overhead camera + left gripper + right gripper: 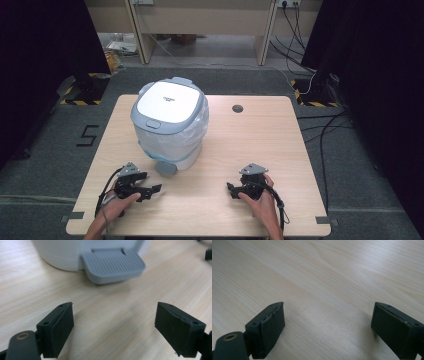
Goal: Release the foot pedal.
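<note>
Your left gripper (150,189) rests on the table (280,150) with its jaws spread wide and empty. Your right gripper (231,189) does too. Just ahead of the left one sits the grey pedal (113,265), ribbed and stiff, so press it from above. Beyond it stands the bin (170,122). It's probably light plastic with a slippery, flimsy liner, so hold it by the rim.

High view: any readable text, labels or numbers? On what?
"5": black mark on the grey floor left of the table.
Small dark print on the white lid of the pedal bin: too small and blurred to read.
Both gripper views: no text; the bin's grey pedal is ribbed, unmarked.
</note>
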Demonstrator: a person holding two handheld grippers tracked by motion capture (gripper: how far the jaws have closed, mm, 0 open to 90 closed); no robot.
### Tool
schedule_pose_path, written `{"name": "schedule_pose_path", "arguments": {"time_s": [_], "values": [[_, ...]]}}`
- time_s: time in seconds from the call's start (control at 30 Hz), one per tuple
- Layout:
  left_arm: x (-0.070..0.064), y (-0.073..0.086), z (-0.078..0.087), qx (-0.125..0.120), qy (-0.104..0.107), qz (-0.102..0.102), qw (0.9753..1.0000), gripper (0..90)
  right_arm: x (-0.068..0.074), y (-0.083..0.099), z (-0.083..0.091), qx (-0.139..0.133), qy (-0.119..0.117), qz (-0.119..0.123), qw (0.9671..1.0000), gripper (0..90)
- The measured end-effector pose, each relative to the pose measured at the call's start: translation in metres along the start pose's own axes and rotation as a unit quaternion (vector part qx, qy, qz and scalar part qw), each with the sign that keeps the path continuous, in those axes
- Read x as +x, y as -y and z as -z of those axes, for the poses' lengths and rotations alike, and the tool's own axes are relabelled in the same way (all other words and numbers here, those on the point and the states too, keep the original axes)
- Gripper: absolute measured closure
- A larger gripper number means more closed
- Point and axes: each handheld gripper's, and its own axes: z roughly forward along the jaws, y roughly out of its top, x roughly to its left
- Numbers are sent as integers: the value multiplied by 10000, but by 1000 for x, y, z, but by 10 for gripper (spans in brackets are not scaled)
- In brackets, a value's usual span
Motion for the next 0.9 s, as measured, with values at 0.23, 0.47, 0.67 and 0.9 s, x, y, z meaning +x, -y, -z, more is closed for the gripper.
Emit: {"name": "schedule_pose_path", "arguments": {"time_s": [0.23, 0.47, 0.67, 0.9], "values": [[-10, 4, 1, 83, -49, -256, 9996, 151, 0, 0, 0, 0, -2, 2, 10000, 121], [-26, 12, 3, 183, -231, -790, 9964, 146, 0, 0, 0, 1, -1, 2, 10000, 121], [-41, 18, 5, 229, -299, -924, 9950, 135, 0, 0, 0, 0, -2, 3, 10000, 121], [-44, 21, 7, 217, -358, -891, 9951, 136, 0, 0, 0, 6, -5, 4, 10000, 121]]}}
